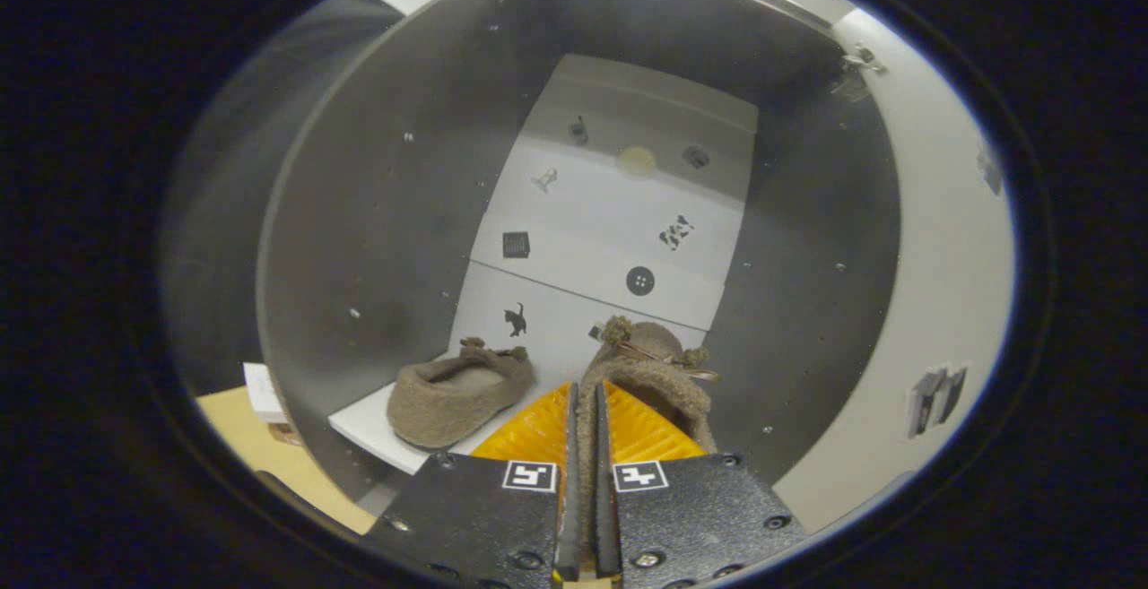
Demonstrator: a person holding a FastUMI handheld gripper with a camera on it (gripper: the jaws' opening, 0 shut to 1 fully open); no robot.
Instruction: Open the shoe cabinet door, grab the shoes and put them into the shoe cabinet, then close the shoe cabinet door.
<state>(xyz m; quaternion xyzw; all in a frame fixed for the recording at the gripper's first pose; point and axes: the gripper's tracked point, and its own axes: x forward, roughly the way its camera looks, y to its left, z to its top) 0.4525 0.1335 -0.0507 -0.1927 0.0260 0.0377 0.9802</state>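
Collar of the second shoe point(641, 365) sits pinched between the narrowed fingers of the gripper point(584, 410), both fingers pressing on its fuzzy edge. The shoe hangs inside the open shoe cabinet point(377, 212), its long axis running straight ahead from the fingertips toward the back wall, toe farthest in. The first shoe point(457, 396) already rests on the white shelf point(359, 423), near the shelf's front edge and beside the held one on its left, roughly parallel. Judged from this, the coming move is a short lowering onto the bare shelf to the right of that shoe.
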